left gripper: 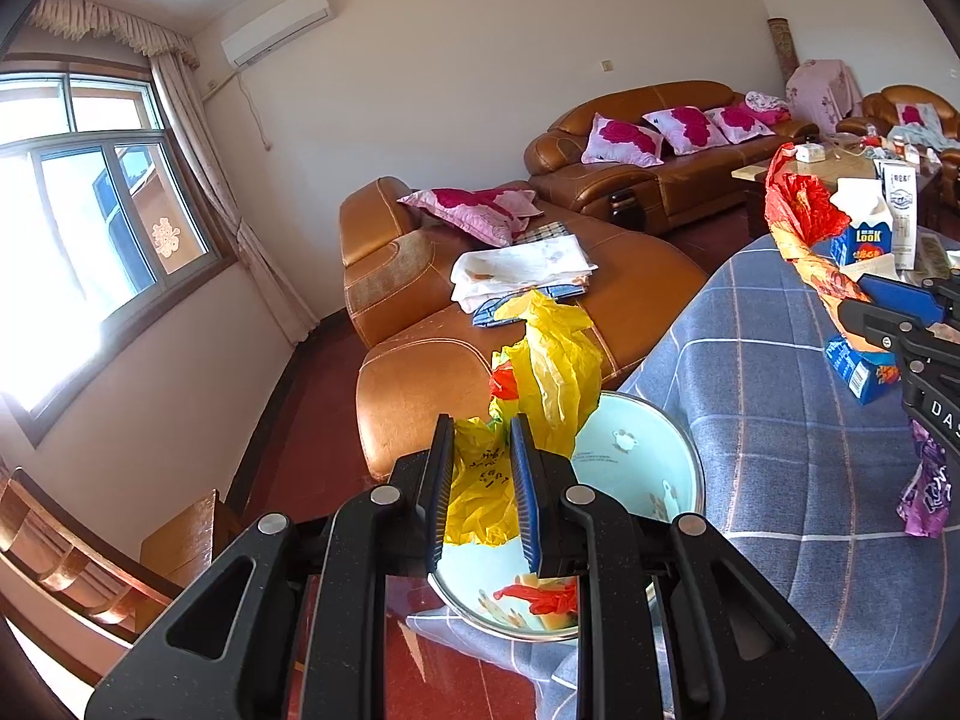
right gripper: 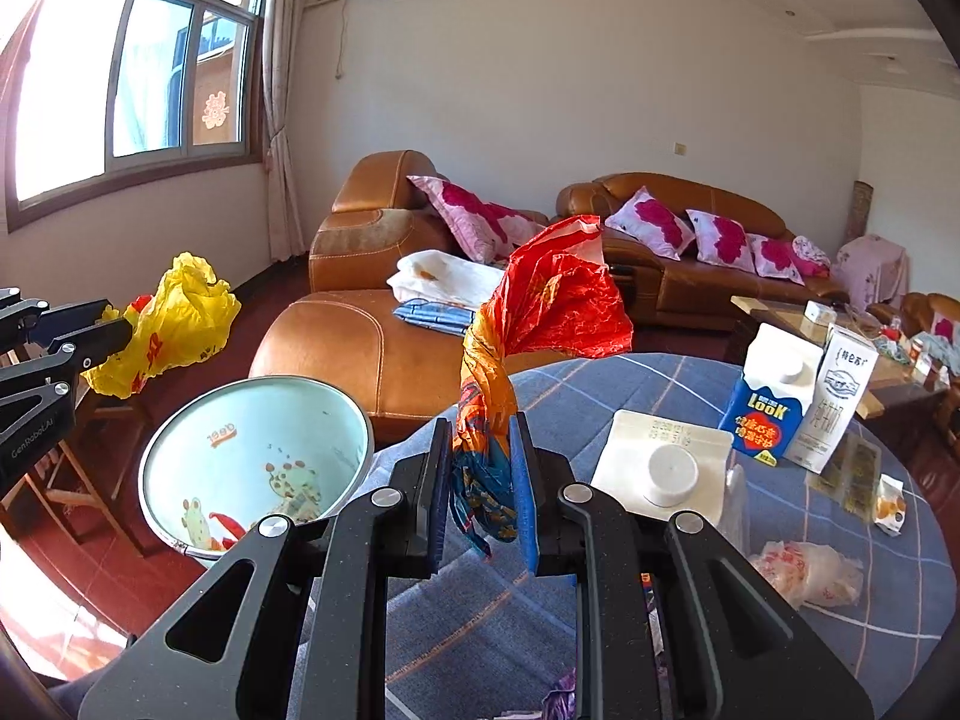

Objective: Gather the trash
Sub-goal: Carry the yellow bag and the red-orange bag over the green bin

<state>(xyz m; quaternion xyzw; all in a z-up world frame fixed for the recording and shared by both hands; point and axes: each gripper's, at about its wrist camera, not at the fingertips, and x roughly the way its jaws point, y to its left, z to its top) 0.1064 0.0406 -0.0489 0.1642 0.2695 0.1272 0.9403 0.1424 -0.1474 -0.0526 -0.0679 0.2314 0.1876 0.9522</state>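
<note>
The left gripper (left gripper: 482, 483) is clamped on a crumpled yellow bag (left gripper: 555, 369), which stands up at twelve o'clock over the pale basin (left gripper: 645, 441), likely so it can drop straight in; the right gripper (right gripper: 482, 483) is pinched nearly closed on a twisted red bag (right gripper: 558, 294), lifted clear of the checked tablecloth (right gripper: 480, 618); from there the basin lies at nine o'clock, the milk cartons (right gripper: 771, 402) at two o'clock, apparently still to collect
</note>
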